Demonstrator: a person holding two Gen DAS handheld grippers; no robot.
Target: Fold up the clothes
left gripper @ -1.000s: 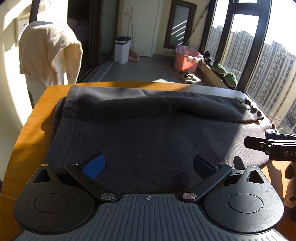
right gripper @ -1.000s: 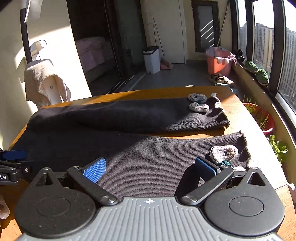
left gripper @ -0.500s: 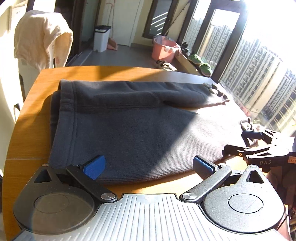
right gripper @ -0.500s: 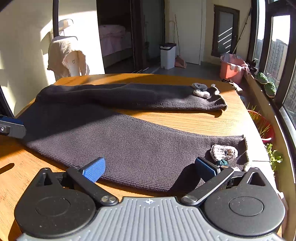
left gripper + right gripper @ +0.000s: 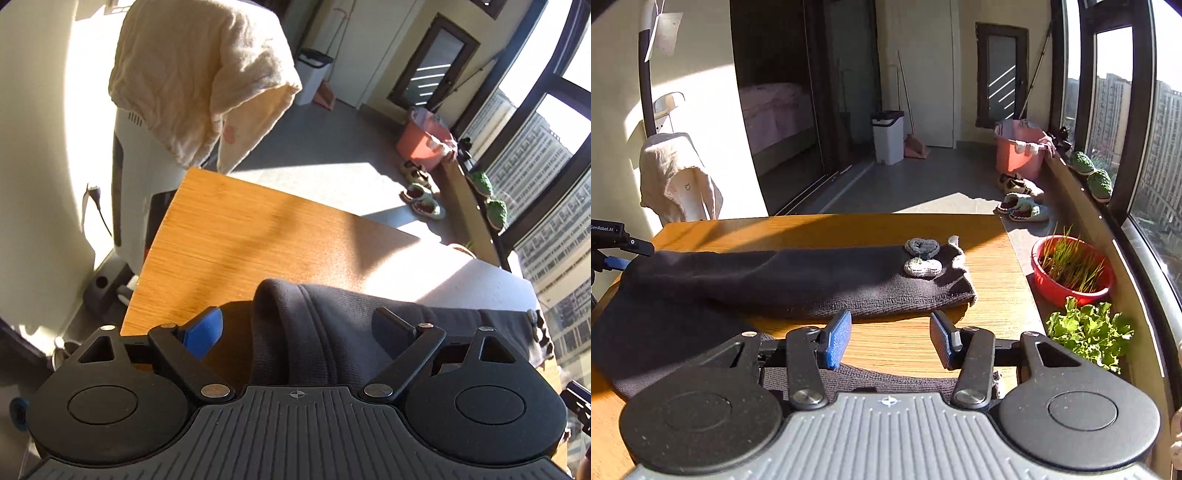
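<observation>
Squaring both open, empty grippers on the dark trousers [image 5: 775, 284] spread across the table [image 5: 979, 236], you should bite the waistband [image 5: 291, 332] fully with left gripper [image 5: 295, 328], right gripper [image 5: 890, 339] taking the near hem.

Black gripper [image 5: 888, 338], blue finger pads [image 5: 834, 341]
</observation>
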